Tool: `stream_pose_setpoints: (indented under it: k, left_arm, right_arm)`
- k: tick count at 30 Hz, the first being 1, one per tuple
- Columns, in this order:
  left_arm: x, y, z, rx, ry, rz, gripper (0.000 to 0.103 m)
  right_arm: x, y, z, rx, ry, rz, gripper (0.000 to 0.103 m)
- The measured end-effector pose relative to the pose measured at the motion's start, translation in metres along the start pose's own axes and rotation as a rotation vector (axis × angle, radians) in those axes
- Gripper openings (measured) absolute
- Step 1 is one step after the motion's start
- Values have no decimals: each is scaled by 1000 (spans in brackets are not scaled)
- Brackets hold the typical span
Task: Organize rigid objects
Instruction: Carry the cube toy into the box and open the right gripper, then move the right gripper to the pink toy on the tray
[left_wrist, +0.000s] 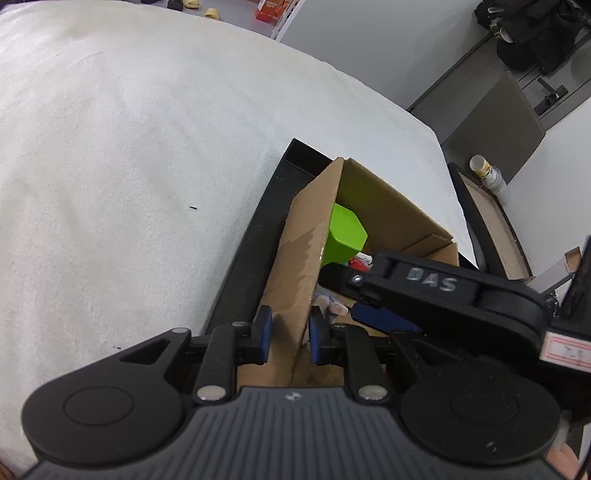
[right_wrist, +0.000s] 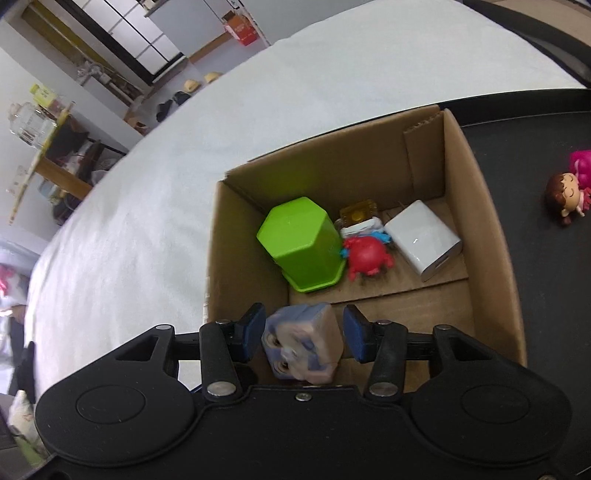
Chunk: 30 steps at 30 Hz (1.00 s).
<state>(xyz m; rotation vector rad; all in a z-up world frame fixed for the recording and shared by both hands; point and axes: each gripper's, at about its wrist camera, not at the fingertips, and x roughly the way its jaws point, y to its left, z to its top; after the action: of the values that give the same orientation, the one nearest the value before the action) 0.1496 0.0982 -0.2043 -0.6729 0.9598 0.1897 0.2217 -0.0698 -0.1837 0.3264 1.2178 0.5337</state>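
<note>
A cardboard box (right_wrist: 476, 206) stands on a black tray (right_wrist: 535, 155) and holds a green hexagonal cup (right_wrist: 301, 243), a red crab toy (right_wrist: 365, 254), a white charger (right_wrist: 424, 238) and a small amber piece (right_wrist: 358, 212). My right gripper (right_wrist: 304, 338) is over the box's near side with its jaws apart; a grey-blue figure head (right_wrist: 303, 345) sits between them with gaps on both sides. My left gripper (left_wrist: 290, 338) is shut on the box's side wall (left_wrist: 295, 266). The right gripper (left_wrist: 424, 291) reaches into the box in the left wrist view, where the green cup (left_wrist: 345, 236) also shows.
A doll with brown hair and a pink dress (right_wrist: 570, 188) lies on the tray to the right of the box. The tray rests on a white cloth-covered surface (left_wrist: 129, 166). A chair (left_wrist: 491, 122) and a bottle (left_wrist: 485, 171) are beyond the surface's far edge.
</note>
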Motion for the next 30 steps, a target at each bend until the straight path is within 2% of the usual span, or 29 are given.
stream_pose_setpoints:
  k: [8,16,20,26,30]
  left_arm:
    - [1,-3,0,17,-3,16,18]
    - [4,-8,-2,45,-7,47,18]
    - [4,-9,-2,45,-8,53,18]
    - [5,-11,-4,58,-11,65,17]
    - [5,-12,-5,70,-15,73,17]
  right_arm:
    - [-39,-17,-2,20,-50,17,51]
    - [-87,-37,6,-5,-133,52,60]
    - [-105,-52,12,-14,-177,26,65]
    - [-119,-95,11,36,-218,-2,72]
    - [-123,-127,8,98,-232,-25,72]
